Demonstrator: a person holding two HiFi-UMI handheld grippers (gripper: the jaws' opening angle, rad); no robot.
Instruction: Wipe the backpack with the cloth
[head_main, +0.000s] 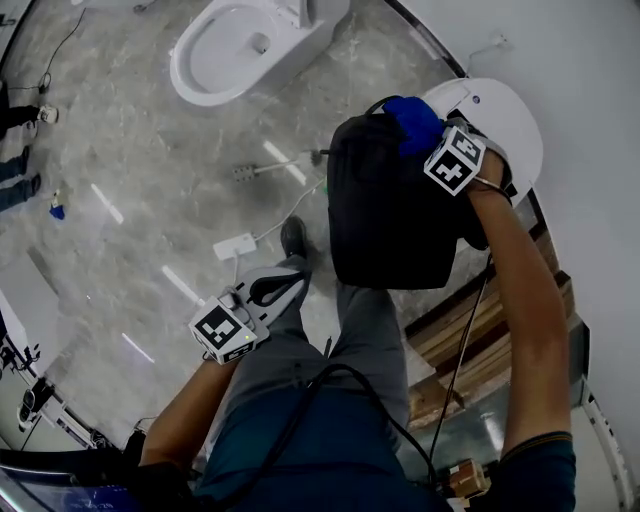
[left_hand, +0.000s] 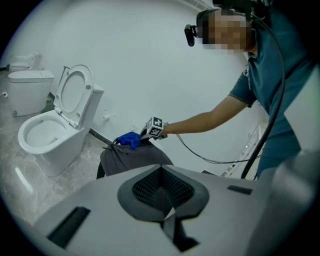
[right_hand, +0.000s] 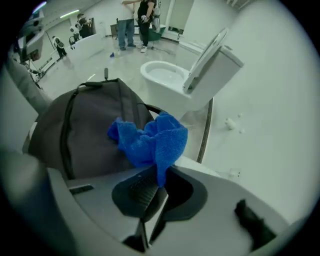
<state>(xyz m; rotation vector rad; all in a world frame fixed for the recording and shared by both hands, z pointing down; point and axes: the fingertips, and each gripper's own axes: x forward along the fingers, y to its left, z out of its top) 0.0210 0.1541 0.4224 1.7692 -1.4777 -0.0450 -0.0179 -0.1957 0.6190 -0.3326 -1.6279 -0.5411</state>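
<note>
A black backpack (head_main: 385, 205) rests on a closed white toilet (head_main: 505, 120) at the right of the head view. My right gripper (head_main: 432, 142) is at the backpack's top end, shut on a crumpled blue cloth (head_main: 412, 120). In the right gripper view the cloth (right_hand: 152, 139) bunches out of the closed jaws and lies against the backpack (right_hand: 85, 130). My left gripper (head_main: 280, 285) hangs low over the person's knee, away from the bag, shut with nothing in it. The left gripper view shows the backpack (left_hand: 132, 160), the cloth (left_hand: 129, 140) and the right gripper (left_hand: 149, 132) from a distance.
An open white toilet (head_main: 240, 45) stands on the marble floor at the top. A white power strip (head_main: 235, 246) with its cable lies on the floor beside the bag. Wooden boards (head_main: 480, 335) lie at the lower right. Several people (right_hand: 135, 20) stand far off.
</note>
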